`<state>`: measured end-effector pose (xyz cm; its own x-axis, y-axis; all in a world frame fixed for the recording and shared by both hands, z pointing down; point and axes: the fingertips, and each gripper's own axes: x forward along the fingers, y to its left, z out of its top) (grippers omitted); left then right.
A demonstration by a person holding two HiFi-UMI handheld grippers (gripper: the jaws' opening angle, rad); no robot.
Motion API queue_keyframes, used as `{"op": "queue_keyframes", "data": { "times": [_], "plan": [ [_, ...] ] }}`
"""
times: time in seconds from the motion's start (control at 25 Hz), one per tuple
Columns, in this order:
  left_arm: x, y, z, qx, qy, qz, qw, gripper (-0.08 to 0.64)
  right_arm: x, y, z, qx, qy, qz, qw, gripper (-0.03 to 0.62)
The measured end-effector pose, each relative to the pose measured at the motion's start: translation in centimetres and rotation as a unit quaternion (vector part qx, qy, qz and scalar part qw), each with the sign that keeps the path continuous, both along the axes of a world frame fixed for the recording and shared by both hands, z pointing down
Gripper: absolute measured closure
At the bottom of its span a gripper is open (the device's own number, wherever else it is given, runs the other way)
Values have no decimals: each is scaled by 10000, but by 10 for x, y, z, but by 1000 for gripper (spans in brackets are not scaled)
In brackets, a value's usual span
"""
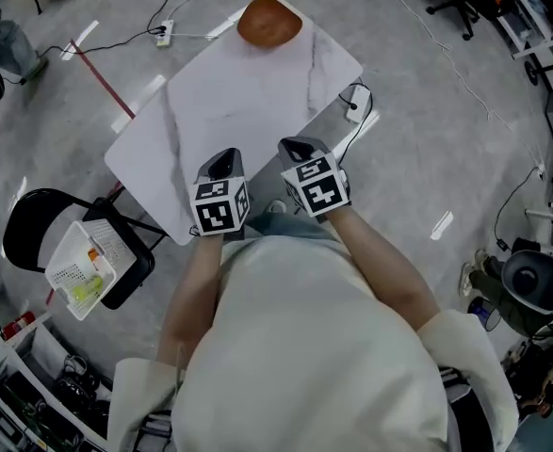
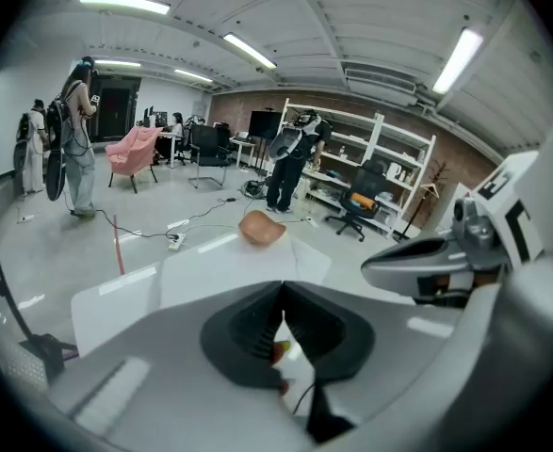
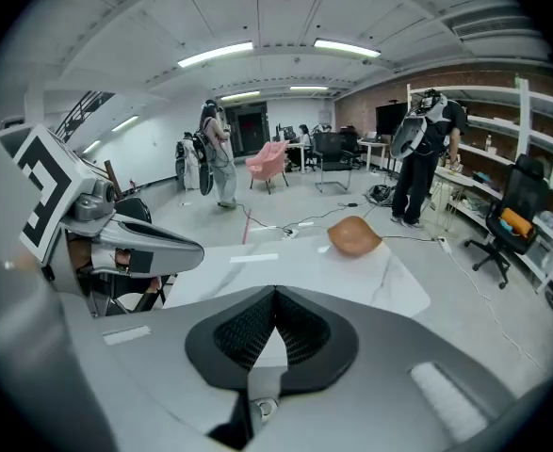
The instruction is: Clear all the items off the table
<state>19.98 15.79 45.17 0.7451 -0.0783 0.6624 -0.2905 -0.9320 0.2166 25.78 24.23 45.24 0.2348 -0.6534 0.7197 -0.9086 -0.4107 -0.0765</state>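
- Grey concrete floor [image 1: 427, 139], black cables trailing across it.
- White power strip [image 1: 164, 33] on floor, far left; red tape strip [image 1: 102, 78] just beside, nearer.
- Pink armchair [image 2: 133, 151] far back.
- White metal shelving [image 2: 389, 168] along brick wall, right; black office chair [image 2: 361, 201] before it.
- Person with backpack [image 2: 76, 139] standing far left; another person [image 2: 290, 158] at shelving.
- Fluorescent tube lights [image 2: 125, 3] on ceiling.

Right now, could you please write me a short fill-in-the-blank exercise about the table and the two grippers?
1. Just ____ item lies on the table: a brown rounded object.
2. That object sits at the table's ____ edge, opposite the grippers.
3. The left gripper and the right gripper both have their jaws ____, with nothing between them.
4. The white basket rests on a black ____ beside the table.

Missing words: one; far; shut; chair.
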Motion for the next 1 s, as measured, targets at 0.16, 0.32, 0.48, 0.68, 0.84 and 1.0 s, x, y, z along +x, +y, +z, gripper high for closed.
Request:
{"op": "queue_keyframes", "data": {
  "times": [0.16,0.32,0.48,0.68,0.84,1.0],
  "plan": [
    [18,14,-1,11,-3,251,9997,552,15,21,0,34,-58,328,9994,595],
    [33,23,0,9,-15,421,9991,552,26,37,2,31,-117,557,9984,595],
    [45,23,1,-14,-30,472,9989,552,36,41,2,41,-134,685,9976,595],
    [59,17,6,-33,-47,468,9989,552,53,40,3,77,-133,806,9966,595],
    [76,12,11,-44,-77,479,9988,552,71,39,6,63,-124,854,9963,595],
    [102,11,15,-59,-68,510,9987,552,95,38,9,30,-120,890,9960,595]
  ]
}}
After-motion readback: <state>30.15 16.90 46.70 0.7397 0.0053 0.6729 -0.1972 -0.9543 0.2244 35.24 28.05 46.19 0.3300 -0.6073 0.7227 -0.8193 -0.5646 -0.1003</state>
